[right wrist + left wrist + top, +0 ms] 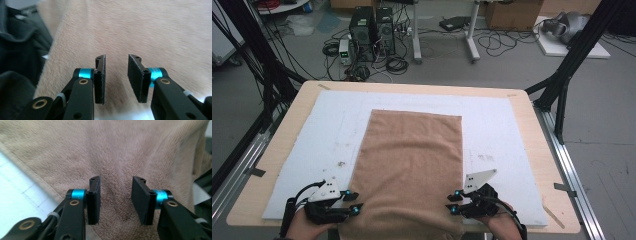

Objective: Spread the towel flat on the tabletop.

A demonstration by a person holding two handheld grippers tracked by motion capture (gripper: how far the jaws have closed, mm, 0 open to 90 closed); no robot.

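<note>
Wooden desk (277, 150), white foam sheet (312, 145): tan towel (412, 160), long axis running away. Left gripper (353, 202), right gripper (454, 201) at near corners, fingers apart, empty.

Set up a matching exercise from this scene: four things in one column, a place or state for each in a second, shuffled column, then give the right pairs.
Things:
1. Light brown terry towel
2. White foam board
3. Left gripper
4. Right gripper

Places or states:
A. Jaws open, at the towel's near right edge
B. Lies flat under the towel, on the pale wooden table
C. Spread flat, its near end hanging over the table's edge
D. Jaws open, at the towel's near left edge

Pairs: 1-C, 2-B, 3-D, 4-A
</note>
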